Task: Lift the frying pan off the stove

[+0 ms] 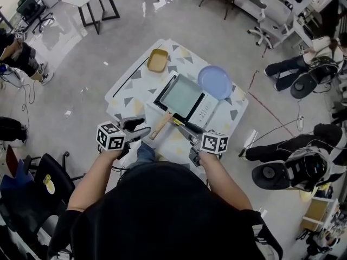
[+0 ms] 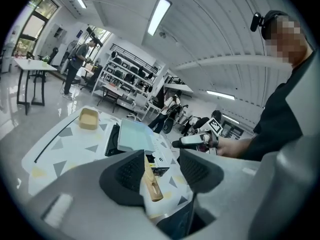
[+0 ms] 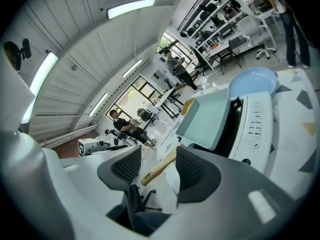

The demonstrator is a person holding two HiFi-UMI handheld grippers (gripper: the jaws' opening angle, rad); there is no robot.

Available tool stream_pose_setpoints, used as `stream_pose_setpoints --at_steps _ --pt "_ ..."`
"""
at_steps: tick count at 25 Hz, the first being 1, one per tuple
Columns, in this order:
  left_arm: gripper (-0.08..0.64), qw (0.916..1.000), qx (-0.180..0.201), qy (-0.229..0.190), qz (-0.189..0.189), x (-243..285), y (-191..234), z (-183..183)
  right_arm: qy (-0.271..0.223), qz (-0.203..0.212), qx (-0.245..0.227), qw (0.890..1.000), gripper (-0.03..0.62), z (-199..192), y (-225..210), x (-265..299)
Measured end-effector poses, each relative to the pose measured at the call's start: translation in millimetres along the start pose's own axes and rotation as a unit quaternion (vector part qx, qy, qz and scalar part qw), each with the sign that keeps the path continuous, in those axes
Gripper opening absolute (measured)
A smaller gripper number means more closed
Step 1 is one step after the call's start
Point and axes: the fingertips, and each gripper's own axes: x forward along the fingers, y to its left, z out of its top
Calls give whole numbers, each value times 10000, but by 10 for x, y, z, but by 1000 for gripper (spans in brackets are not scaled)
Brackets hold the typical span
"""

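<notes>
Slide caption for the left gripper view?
Left claw open, framing the wooden handle of the frying pan on the stove.

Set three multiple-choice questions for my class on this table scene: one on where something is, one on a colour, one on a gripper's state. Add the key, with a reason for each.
1. Where does the frying pan sit?
A. on the stove
B. on the floor
C. on a chair

2. What colour is the small square dish?
A. red
B. yellowish tan
C. black

3. How do the fingers of the left gripper stand?
A. shut with nothing between them
B. clamped on the pan's rim
C. open

Key:
1 A: the head view shows the pan lying on the stove's dark top.
2 B: the dish looks yellowish tan in both the head view and the left gripper view.
3 C: the left gripper view shows the fingers wide apart, with the end of the wooden handle between them, unclamped.
</notes>
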Motion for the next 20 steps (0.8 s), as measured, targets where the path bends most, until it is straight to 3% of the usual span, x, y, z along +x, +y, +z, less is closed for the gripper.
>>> stream_pose_setpoints --at_steps 10,20 --pt "221 9967 -411 556 -433 367 303 -267 130 13 659 9977 239 -74 -208 414" --pt "233 9846 -989 1003 -1035 669 372 -522 218 -15 1225 9922 258 -201 -435 720"
